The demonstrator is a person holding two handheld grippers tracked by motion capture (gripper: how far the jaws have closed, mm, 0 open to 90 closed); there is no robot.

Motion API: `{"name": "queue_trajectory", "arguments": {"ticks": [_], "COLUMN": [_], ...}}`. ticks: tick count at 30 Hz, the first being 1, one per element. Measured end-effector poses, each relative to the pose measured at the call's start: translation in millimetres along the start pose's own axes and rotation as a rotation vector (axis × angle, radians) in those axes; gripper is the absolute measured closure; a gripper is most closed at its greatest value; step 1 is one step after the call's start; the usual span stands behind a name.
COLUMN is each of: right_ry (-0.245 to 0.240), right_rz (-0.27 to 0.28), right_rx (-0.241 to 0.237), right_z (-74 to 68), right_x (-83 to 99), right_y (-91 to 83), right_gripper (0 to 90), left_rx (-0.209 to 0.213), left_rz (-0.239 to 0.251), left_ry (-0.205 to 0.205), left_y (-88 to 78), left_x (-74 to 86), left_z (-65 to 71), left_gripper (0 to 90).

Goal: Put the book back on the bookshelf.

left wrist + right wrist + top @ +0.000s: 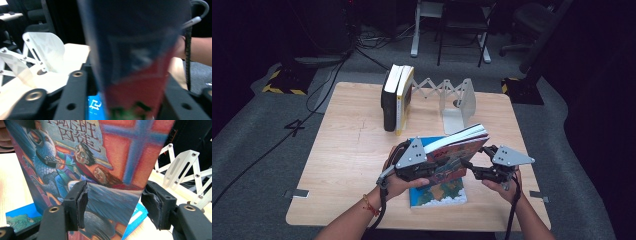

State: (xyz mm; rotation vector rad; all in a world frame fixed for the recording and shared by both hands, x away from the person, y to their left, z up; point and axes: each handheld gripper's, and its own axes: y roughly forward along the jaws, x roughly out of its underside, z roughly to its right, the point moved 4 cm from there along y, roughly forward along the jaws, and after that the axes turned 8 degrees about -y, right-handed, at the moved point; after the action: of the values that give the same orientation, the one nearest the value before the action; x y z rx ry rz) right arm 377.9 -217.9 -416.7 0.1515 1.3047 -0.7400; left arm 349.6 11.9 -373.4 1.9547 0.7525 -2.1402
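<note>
A book with a colourful illustrated cover (457, 145) is held tilted above the table, its page edge up and away from me. My left gripper (428, 171) is shut on its left part; in the left gripper view the blurred book (135, 57) sits between the jaws of that gripper (125, 82). My right gripper (470, 167) stands at the book's right end. In the right gripper view the cover (82, 162) faces the camera behind the open right gripper (116, 205), one pad (80, 205) in front of it. A blue book (439, 195) lies flat underneath.
Two books (394, 97) stand upright at the back of the wooden table (347, 160), against a white expanding rack (452, 95) with an end plate (42, 47). Chairs and cables are on the floor beyond the table.
</note>
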Motion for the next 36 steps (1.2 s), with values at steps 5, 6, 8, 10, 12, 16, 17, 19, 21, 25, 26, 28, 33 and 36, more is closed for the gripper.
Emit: {"name": "queue_trajectory", "arguments": {"ticks": [5,6,8,10,12,16,17,19,21,25,26,28,33,36], "right_ry": [-0.004,-0.004,-0.006,-0.006,-0.002,-0.003,0.0,-0.001,0.009,0.024,0.024,0.038,0.044,0.047], "right_rz": [-0.005,-0.005,-0.01,-0.012,-0.012,-0.028,-0.033,-0.055,-0.077,-0.107,-0.122,-0.155,-0.191,-0.202], "right_rx": [0.002,0.002,-0.002,-0.004,-0.016,-0.021,-0.021,-0.019,-0.017,-0.019,-0.017,-0.015,-0.021,-0.023], "right_z": [0.2,-0.1,-0.2,-0.1,0.0,-0.1,-0.1,0.1,1.0,1.8,2.1,2.7,2.2,2.4], "right_x": [-0.3,-0.6,-1.2,-1.3,-1.2,0.4,2.5,7.5,15.7,25.2,29.8,40.9,50.1,53.1], "right_y": [0.5,0.7,0.4,0.1,-1.8,-6.4,-8.6,-12.3,-18.0,-22.4,-23.4,-25.6,-27.0,-27.5], "right_gripper": [38.4,38.1,37.8,37.6,37.0,34.4,34.3,34.0,33.8,32.8,32.2,30.6,30.5,30.5], "left_rx": [0.001,0.002,0.006,0.008,0.009,0.002,0.001,-0.002,-0.011,-0.025,-0.032,-0.052,-0.07,-0.099], "left_rz": [-0.009,-0.008,-0.009,-0.006,-0.006,-0.01,-0.01,-0.005,-0.002,0.004,0.007,0.011,0.013,0.007], "left_ry": [0.007,0.007,0.006,0.005,0.013,0.023,0.023,0.026,0.025,0.019,0.018,0.019,0.012,0.007], "left_y": [0.9,0.7,0.5,0.4,0.1,-1.7,-2.4,-4.0,-6.6,-9.1,-9.7,-11.2,-12.8,-12.5], "left_x": [-1.7,-1.7,-1.7,-1.5,-1.6,-1.3,-1.1,-0.5,0.5,1.4,1.7,2.3,2.7,1.3], "left_z": [0.5,0.8,0.6,0.7,1.7,3.6,3.4,3.2,2.2,0.9,0.3,-1.3,-5.5,-10.2], "left_gripper": [71.4,71.9,72.3,72.7,72.8,73.0,73.1,73.1,73.2,73.1,73.1,73.0,73.0,73.2]}}
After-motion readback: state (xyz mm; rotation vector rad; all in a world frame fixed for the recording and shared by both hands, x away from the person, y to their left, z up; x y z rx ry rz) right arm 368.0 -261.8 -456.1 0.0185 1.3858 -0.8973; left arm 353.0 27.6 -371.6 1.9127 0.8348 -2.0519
